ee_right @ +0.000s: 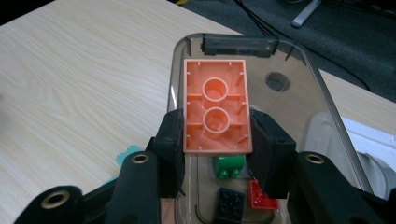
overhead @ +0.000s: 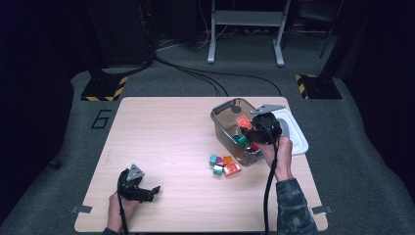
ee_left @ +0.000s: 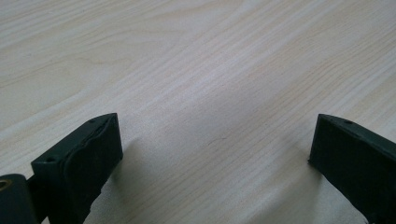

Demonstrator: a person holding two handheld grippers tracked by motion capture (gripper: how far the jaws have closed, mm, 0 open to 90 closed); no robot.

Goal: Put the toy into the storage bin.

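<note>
Right tongs pinch an orange brick by its long sides and hold it over the open clear bin. In the high view the right tongs sit above the bin's right half, brick off the bench, not yet dropped.

Risks, as I read them:
- Grip is on the lower end of the brick only; most of it sticks out past the pads. A bump or a fast tilt could let it pivot or slip out early.
- Release too near the rim and it could bounce off the wall and land on the bench, or on the white lid just beside the bin.
- Bin is light plastic; hitting its wall with the tongs could shove it into the loose bricks lying against its near side.
- Cable from the right tongs hangs along the forearm; it could drag those loose bricks on the way back.

Brick: orange-salmon plastic, rectangular, hollow underside facing the right gripper camera, two round tubes in a row with thin ribs to the walls. Rigid, smooth sides, so grip depends on pad friction.

Already in the bin: a green brick, a black one, a red one.

Left tongs rest low on the bench at near left, spread wide, nothing between them, bare wood ahead.
</note>
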